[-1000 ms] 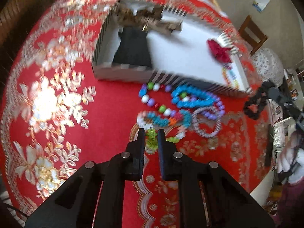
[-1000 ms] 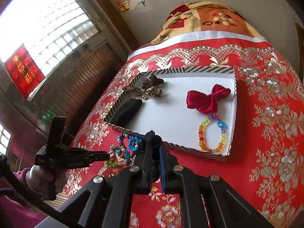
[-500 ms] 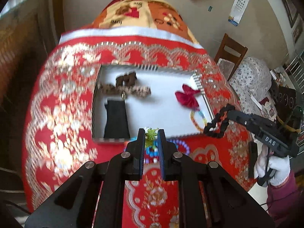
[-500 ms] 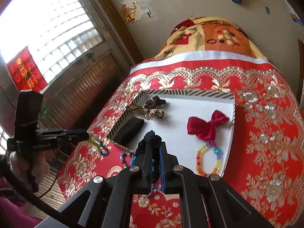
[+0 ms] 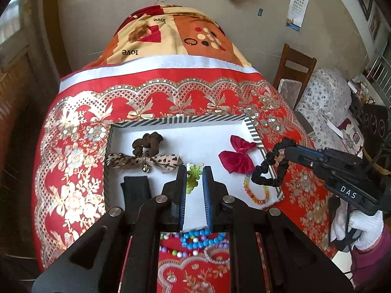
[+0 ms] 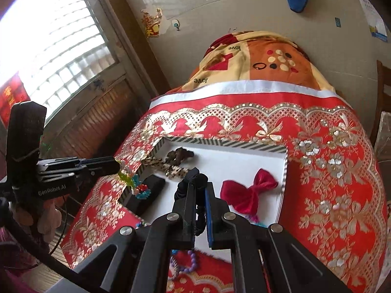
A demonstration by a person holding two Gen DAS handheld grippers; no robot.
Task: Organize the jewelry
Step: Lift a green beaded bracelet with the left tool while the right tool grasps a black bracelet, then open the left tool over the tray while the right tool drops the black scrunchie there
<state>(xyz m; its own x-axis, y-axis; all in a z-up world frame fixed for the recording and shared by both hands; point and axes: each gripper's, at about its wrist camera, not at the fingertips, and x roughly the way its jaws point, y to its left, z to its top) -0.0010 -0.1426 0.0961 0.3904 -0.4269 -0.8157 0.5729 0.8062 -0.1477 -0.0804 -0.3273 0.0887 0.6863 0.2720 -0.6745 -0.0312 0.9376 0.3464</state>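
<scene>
While both loads are being carried over the striped-rim white tray at frame centre | green-flowered bead bracelet is being pinched in near-closed left gripper | black fabric scrunchie is being clamped in closed right gripper | each should be lowered onto bare white floor, clear of the red velvet bow, before jaws are being opened.

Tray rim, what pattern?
Black-and-white diagonal stripes on the tray rim, around a plain white floor. Clearest in the left wrist view.
</scene>
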